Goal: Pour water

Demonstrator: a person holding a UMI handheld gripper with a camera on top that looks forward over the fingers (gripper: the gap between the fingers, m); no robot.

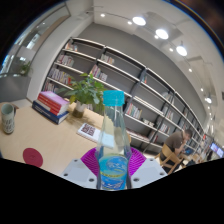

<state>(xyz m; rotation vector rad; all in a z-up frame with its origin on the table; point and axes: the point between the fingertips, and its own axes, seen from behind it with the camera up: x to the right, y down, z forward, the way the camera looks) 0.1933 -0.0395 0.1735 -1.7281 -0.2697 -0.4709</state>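
Bottle (113, 140) upright, blue cap, clamped between the gripper (113, 165) pads | desk (45, 135) beyond | potted plant (86, 92) and stacked books (50, 104) behind | shelves (130, 85) at back | person (176, 150) seated beside them

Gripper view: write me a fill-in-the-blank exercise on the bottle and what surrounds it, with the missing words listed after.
1. The clear bottle held in the gripper has a ____ cap.
2. The bottle stands ____, not tipped for pouring.
3. Beyond the bottle, a potted plant sits on the table beside a stack of ____.
4. The wall behind the table is lined with ____ holding books.

Missing words: blue; upright; books; shelves
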